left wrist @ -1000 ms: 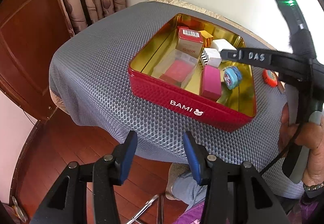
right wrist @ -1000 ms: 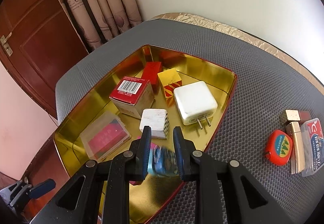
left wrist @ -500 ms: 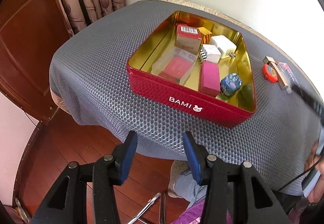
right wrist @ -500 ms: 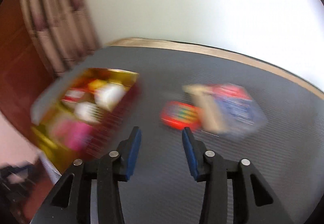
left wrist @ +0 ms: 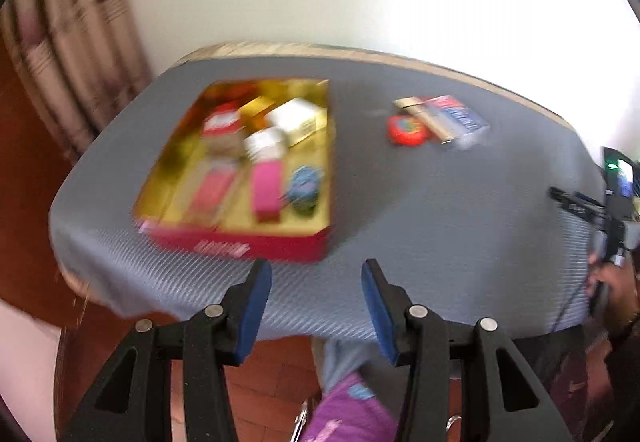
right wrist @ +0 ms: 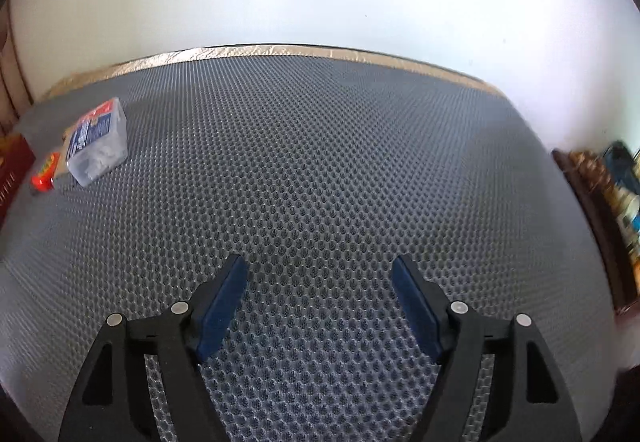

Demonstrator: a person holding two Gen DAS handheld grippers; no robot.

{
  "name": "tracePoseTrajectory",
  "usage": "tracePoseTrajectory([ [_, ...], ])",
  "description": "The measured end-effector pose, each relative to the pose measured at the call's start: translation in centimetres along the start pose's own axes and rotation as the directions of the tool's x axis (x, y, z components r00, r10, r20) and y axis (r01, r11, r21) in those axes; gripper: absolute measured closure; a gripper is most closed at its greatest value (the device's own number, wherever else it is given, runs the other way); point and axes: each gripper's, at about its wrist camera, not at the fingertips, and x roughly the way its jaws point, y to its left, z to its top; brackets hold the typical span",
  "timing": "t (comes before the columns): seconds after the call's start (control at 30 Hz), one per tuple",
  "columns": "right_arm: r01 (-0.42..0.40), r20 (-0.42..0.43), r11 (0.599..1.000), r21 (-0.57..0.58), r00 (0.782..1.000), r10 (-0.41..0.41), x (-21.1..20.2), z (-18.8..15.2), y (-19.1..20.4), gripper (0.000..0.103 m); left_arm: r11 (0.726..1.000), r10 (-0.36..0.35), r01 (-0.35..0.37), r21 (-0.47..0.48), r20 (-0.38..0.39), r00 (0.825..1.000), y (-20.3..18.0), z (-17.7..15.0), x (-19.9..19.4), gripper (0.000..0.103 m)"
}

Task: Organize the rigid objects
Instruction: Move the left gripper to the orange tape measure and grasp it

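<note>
Counter (right wrist: 320, 170) first: your right gripper (right wrist: 318, 278), jaws just spread and empty, faces bare mat. Tin (left wrist: 240, 242) holds the sorted pieces; box (right wrist: 96, 140) and tape (right wrist: 43, 174) wait at ten o'clock. Swing there and square up. Left gripper (left wrist: 316, 282) hangs released.
</note>
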Motion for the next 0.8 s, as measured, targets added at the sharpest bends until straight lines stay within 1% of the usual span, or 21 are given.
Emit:
tracePoseTrajectory([
  [0.03,-0.008,0.006,1.000,-0.008,1.000,0.009,-0.1,0.0,0.1,0.030,1.000,-0.013,0.013,0.026,0.004,1.000,-0.8,0.8,0.1,0.054],
  [0.1,-0.021,0.022,1.000,-0.017,1.000,0.022,-0.4,0.0,0.2,0.029,0.996,-0.044,0.044,0.080,0.004,0.999,-2.9,3.1,0.8,0.048],
  [0.17,-0.035,0.038,0.999,-0.014,0.999,0.036,-0.7,0.1,0.2,0.022,0.992,-0.070,0.070,0.104,0.003,0.998,-4.0,4.9,2.0,0.048],
  [0.23,-0.053,0.055,0.999,0.005,0.997,0.053,-1.1,0.0,-0.3,0.021,0.987,-0.082,0.085,0.134,-0.024,0.996,-5.4,7.3,4.2,0.048],
  [0.33,-0.087,0.066,0.995,0.046,0.994,0.084,-1.4,0.1,-1.4,0.019,0.980,-0.088,0.098,0.175,-0.067,0.994,-7.0,9.9,7.3,0.048],
  [0.4,-0.108,0.074,0.992,0.061,0.992,0.103,-1.5,0.1,-1.7,0.019,0.973,-0.106,0.122,0.196,-0.088,0.990,-7.8,11.0,8.8,0.048],
  [0.5,-0.138,0.080,0.988,0.065,0.988,0.133,-1.5,0.0,-2.0,0.017,0.974,-0.096,0.118,0.196,-0.117,0.989,-7.8,12.6,11.6,0.048],
  [0.63,-0.165,0.087,0.984,0.064,0.983,0.159,-1.8,-0.3,-2.1,0.017,0.973,-0.138,0.171,0.156,-0.203,0.969,-7.2,14.3,15.4,0.048],
  [0.7,-0.179,0.086,0.982,0.066,0.981,0.174,-1.8,-0.4,-2.2,0.017,0.970,-0.149,0.184,0.156,-0.213,0.966,-7.4,14.8,16.2,0.048],
  [0.77,-0.185,0.081,0.980,0.065,0.980,0.180,-1.8,-0.5,-2.2,0.017,0.962,-0.169,0.210,0.174,-0.224,0.960,-8.0,15.2,16.9,0.048],
  [0.8,-0.188,0.079,0.980,0.063,0.980,0.183,-1.7,-0.6,-2.2,0.017,0.961,-0.167,0.210,0.182,-0.226,0.960,-8.2,15.3,17.2,0.048],
])
